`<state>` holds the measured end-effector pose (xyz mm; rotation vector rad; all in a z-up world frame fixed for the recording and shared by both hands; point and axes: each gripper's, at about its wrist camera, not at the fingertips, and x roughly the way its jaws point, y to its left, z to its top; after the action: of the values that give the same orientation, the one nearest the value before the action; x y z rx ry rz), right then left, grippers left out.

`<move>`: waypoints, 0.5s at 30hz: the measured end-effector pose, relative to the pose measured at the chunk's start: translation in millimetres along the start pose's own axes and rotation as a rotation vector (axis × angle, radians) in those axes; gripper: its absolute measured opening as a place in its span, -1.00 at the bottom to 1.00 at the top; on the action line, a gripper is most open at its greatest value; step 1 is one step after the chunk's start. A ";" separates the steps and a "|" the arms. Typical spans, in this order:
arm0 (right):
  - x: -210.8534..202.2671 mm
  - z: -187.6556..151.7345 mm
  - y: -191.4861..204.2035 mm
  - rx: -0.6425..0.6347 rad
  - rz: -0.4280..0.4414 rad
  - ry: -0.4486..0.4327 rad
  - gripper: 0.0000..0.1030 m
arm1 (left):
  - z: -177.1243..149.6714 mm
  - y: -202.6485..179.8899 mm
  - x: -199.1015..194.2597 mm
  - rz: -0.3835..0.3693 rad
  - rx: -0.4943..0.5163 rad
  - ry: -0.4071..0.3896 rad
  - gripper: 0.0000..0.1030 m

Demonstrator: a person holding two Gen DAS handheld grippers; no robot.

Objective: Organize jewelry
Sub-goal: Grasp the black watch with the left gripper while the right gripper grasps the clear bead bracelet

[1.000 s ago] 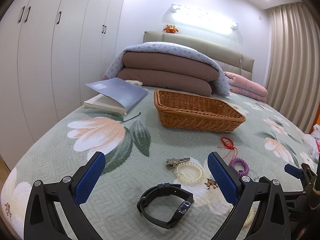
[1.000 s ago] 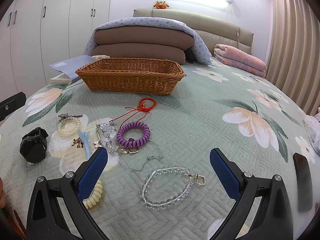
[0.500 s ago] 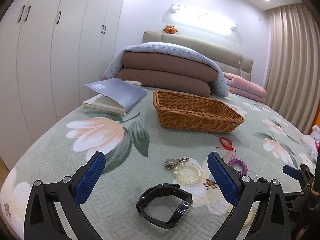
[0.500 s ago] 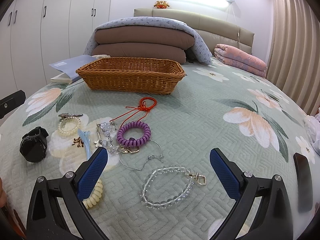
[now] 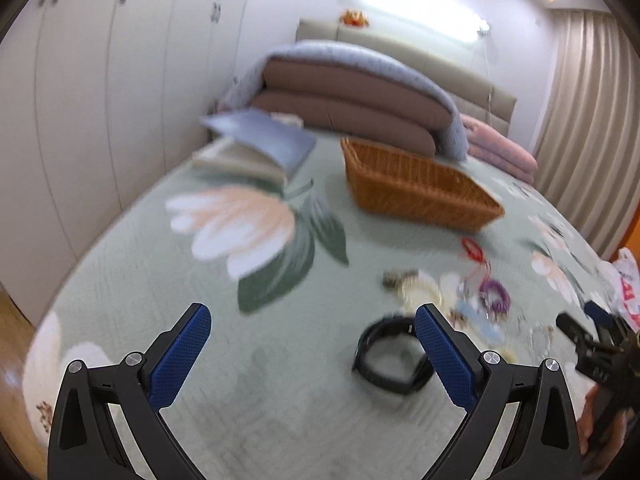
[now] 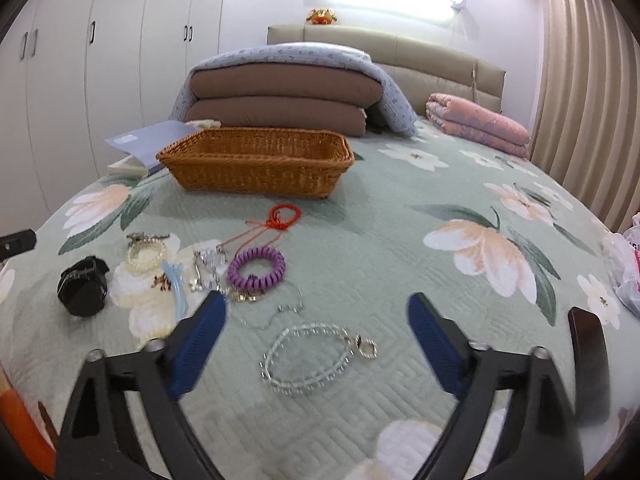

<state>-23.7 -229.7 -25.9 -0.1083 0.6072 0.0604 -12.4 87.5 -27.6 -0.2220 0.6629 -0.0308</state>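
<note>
Right tool (image 6: 316, 314) has narrowed, still spread, above the clear bracelet (image 6: 316, 356).

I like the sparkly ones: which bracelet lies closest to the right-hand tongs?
The clear bead bracelet with the metal clasp, lying between the right tongs. The purple coil and the cream bracelet lie farther off.

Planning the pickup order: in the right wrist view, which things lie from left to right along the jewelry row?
Black watch → pearl bracelet → blue hair clip → purple coil tie; the clear bead bracelet lies nearer, slightly further right.
</note>
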 end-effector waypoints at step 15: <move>5.4 -22.2 -27.1 0.049 0.085 0.166 -0.18 | 0.8 -12.4 52.7 -0.279 0.070 0.284 0.20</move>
<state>-29.4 -259.1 -44.8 -0.0405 0.7783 0.1193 30.2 70.3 -56.3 -0.2433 0.9078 -0.3580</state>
